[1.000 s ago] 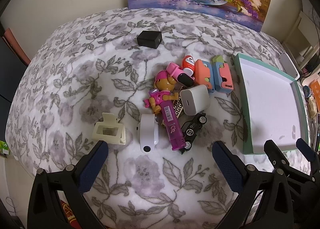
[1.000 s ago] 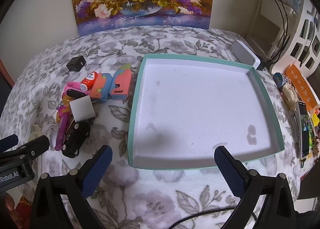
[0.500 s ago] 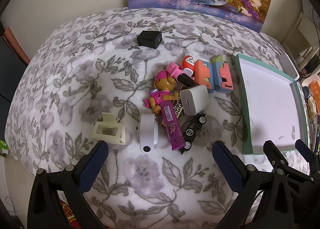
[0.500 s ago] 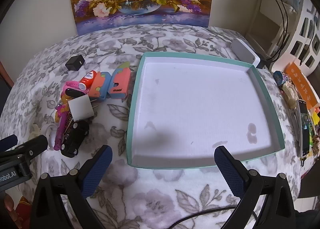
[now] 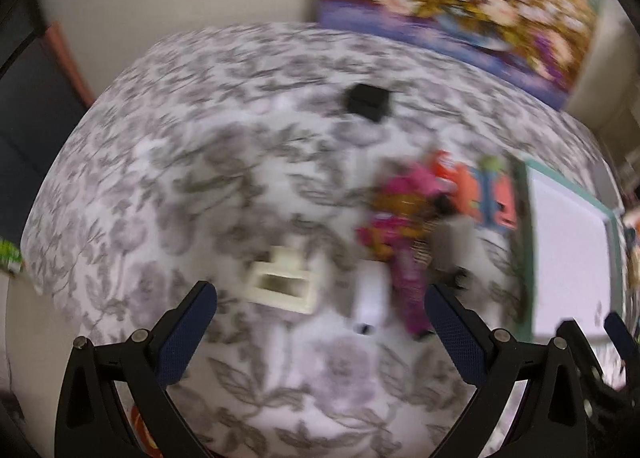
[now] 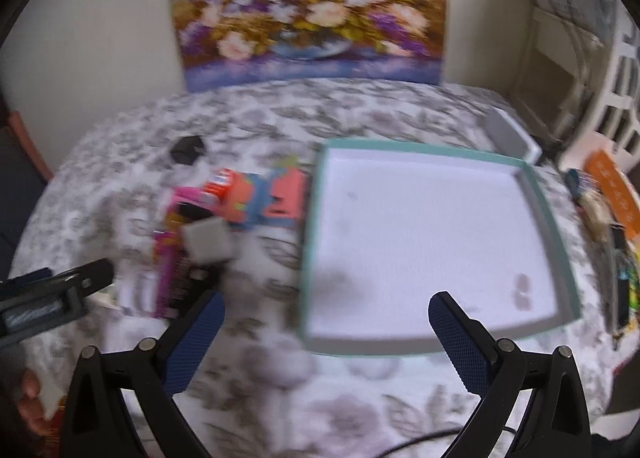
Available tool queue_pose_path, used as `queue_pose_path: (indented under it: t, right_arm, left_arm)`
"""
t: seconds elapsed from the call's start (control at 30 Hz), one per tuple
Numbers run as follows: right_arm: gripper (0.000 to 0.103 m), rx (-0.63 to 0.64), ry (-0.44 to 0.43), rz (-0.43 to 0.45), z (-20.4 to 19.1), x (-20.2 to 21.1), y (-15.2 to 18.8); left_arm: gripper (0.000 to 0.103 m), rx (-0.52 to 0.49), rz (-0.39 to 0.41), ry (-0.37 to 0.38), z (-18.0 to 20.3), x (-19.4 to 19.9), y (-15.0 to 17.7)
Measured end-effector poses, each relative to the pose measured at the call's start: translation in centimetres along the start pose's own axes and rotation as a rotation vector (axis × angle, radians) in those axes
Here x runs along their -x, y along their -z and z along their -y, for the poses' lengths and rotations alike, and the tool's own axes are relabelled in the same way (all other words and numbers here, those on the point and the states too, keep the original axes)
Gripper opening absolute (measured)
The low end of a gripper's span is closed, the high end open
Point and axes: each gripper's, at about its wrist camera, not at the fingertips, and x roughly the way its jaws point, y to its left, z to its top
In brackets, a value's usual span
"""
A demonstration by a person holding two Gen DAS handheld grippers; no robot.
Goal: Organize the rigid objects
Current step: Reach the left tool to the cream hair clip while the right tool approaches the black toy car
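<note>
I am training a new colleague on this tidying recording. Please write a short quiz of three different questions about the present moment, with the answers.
1. True or false: the left gripper is shut on a toy.
2. Multiple choice: the teal tray holds A) the pile of toys, B) no objects, C) the black cube.
3. Fill in: directly ahead of the left gripper lies the cream-coloured ____.

Key:
1. False; its jaws stand wide apart with nothing between them, like the right gripper.
2. B; the toy pile and the black cube lie on the floral cloth.
3. clip.
</note>
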Motion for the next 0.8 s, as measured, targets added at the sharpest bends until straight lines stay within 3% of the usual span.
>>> queue_pose_path:
  t: [0.07,0.2,0.4,0.8]
  right_arm:
    - [0.103,0.027,-0.032,-0.001,-1.6,-0.2,-0.4]
    - [0.103,0.097,-0.049,-0.022,-4.9,-1.6,-0.9]
    - [0.103,0.154,-0.077,-0.094,-7.9,-4.1,-0.5]
    - [0.103,0.138,-0.076,-0.127,-7.5,-6.0,-1.4]
  left_arm:
    - [0.103,0.044,-0.029,-0.026,-1.6,-1.0,-0.2]
    - [0.103,0.118,-0.097,-0.008,-3.6,-2.7,-0.1]
    - [0.103,0.127,-0.132,0.018,-4.3,-4.2,-0.2]
    - [0.102,0.125,-0.198,0.039,-3.8,-7.1,-0.1]
